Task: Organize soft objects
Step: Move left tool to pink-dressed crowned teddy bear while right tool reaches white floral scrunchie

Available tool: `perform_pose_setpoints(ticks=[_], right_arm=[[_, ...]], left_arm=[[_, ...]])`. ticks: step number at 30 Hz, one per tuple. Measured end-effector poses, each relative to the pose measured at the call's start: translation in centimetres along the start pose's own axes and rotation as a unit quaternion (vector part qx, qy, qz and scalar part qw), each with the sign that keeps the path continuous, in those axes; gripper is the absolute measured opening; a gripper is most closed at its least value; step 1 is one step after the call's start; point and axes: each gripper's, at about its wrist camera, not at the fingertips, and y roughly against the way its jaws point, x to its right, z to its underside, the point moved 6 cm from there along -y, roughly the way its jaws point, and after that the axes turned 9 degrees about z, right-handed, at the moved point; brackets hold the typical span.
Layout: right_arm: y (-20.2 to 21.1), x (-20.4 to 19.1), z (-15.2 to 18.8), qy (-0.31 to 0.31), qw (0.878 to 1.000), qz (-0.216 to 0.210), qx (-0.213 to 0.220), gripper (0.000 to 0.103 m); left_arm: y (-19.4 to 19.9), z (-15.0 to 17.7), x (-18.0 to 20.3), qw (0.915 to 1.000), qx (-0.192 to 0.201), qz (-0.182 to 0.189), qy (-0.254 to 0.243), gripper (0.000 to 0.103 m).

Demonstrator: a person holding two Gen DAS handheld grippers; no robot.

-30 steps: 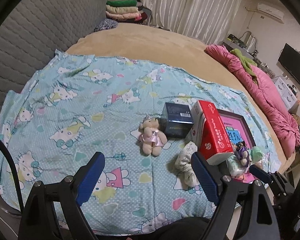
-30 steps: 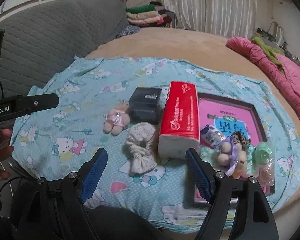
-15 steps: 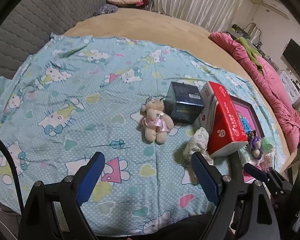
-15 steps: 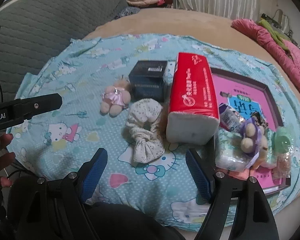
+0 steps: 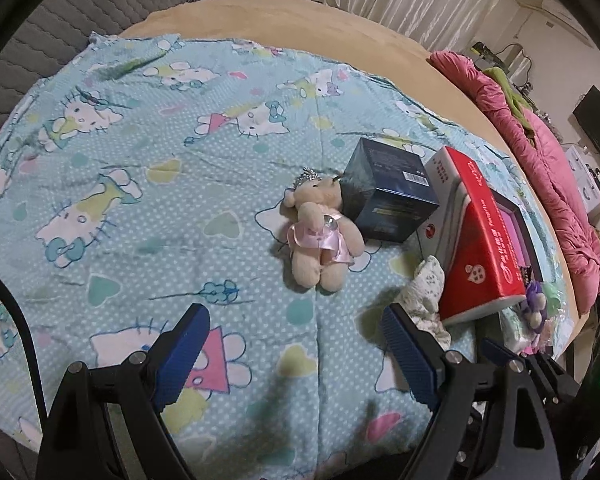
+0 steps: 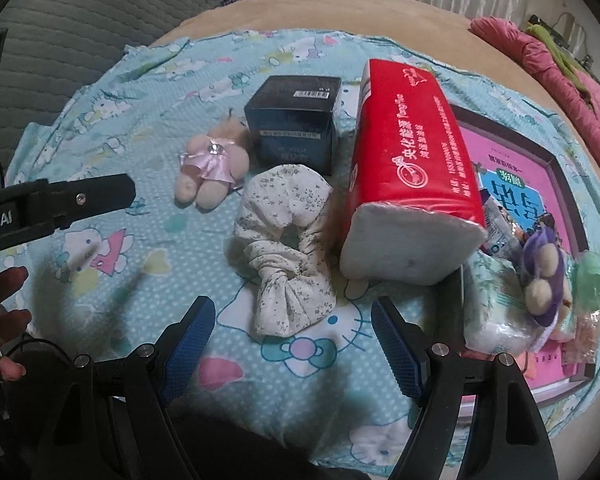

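A round bed with a tan cover (image 5: 300, 20) is seen in both views, and over its near part a light blue cartoon-cat printed sheet (image 5: 140, 160) is spread. A crumpled pink quilt (image 5: 548, 168) along the bed's far right edge is shown at length by the left wrist view, where a dark wall screen (image 5: 598, 136) is also caught; in the right wrist view only a corner of the quilt is seen. A pink flat book in a dark frame (image 6: 528, 184) is laid open to the right wrist view, whereas in the left view it is largely hidden behind the red soft pack of tissues (image 6: 412, 168). A dark blue cardboard box (image 5: 388, 196) stands just beside the pack. The white floral fabric scrunchie (image 6: 284, 248) is seen whole only in the right wrist view, lying on the sheet just left of the pack's near end; in the left view it is half covered. The beige plush bear in a pink dress (image 5: 320, 236) lies touching the box's left side. A small purple plush toy (image 6: 544, 272) rests on a white packet at the book's near edge. The left gripper (image 5: 296, 356) and the right gripper (image 6: 292, 348) are both held above the sheet with jaws spread wide and nothing between them.
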Motion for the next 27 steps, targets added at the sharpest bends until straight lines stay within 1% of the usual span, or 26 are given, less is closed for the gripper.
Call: perform_pose_setpoints(ticks=[7,13,16,19,21,23,27], right_arm=[[-1.6,-0.1,-0.5,0.0,1.0,0.006,-0.009,0.081],[-2.8,-0.5,-1.1,-0.002,1.0,0.007,-0.013,0.081],[-3.4,-0.8,-1.3,-0.001,1.0,0.002,-0.017,0.076],[-3.7,-1.0,-1.3,0.002,1.0,0.001,-0.018,0.063],[-4.0,-1.0,-1.3,0.002,1.0,-0.001,-0.02,0.05],[-4.2,-1.0,-1.3,-0.002,1.0,-0.007,-0.02,0.046],[-4.0,-0.9,-1.4,-0.005,1.0,-0.019,-0.01,0.031]], left_arm=[[-2.8,-1.0,-0.1,0.9999,-0.007,0.007,0.007,0.088],[-4.5,-2.4,-0.3,0.9998,0.001,0.012,0.017,0.088],[-5.5,-3.0,-0.3,0.9998,-0.003,0.009,0.018,0.088],[-6.8,-3.5,-0.2,0.9997,-0.014,0.008,0.018,0.088],[-7.9,-3.6,-0.3,0.9994,-0.029,0.002,0.019,0.088],[-8.8,-3.6,-0.3,0.9992,-0.037,-0.005,0.018,0.088],[-10.0,-4.1,0.0,0.9987,-0.045,-0.024,0.003,0.088]])
